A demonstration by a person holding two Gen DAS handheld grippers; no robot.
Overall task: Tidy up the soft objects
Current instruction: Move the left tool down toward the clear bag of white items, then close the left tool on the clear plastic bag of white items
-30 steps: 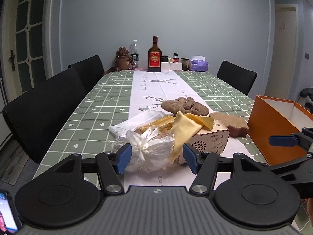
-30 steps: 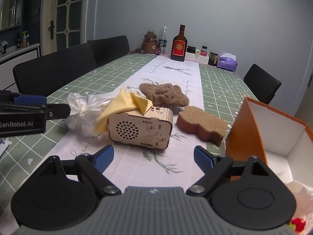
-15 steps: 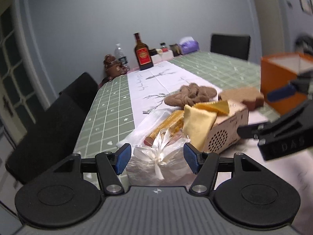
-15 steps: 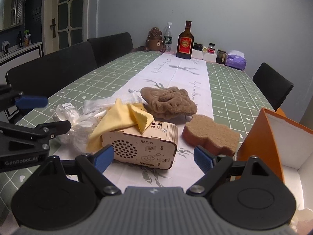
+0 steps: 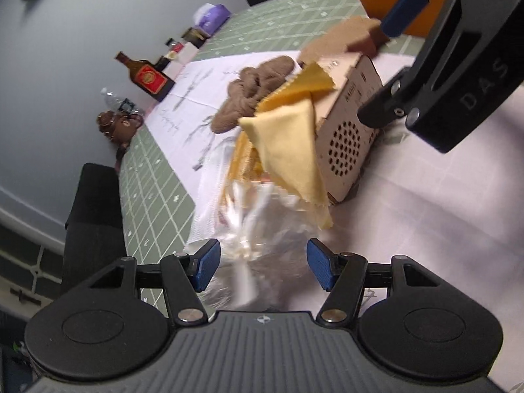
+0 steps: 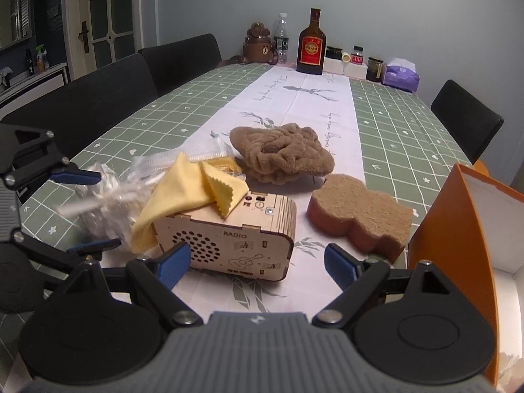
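Observation:
A crumpled clear plastic bag (image 5: 258, 229) lies between the fingers of my left gripper (image 5: 263, 265), which is open and rolled onto its side; the pads stand apart from the bag (image 6: 104, 196). A yellow cloth (image 6: 183, 190) drapes over a wooden radio (image 6: 235, 235) beside the bag. Behind them lie a brown towel (image 6: 281, 154) and a brown sponge (image 6: 360, 216). My right gripper (image 6: 257, 267) is open just in front of the radio and holds nothing. In the left wrist view the yellow cloth (image 5: 288, 144) and the radio (image 5: 347, 131) lie just past the bag.
An orange box (image 6: 452, 235) with a white inside stands open at the right. At the table's far end stand a liquor bottle (image 6: 311, 44), a bear-shaped jar (image 6: 258, 46), a water bottle (image 6: 281, 37) and a purple tissue pack (image 6: 401, 73). Black chairs (image 6: 183, 59) line both sides.
My left gripper has rolled over sideways and sunk toward the plastic bag, which now lies between its fingers. The right gripper has moved closer to the radio.

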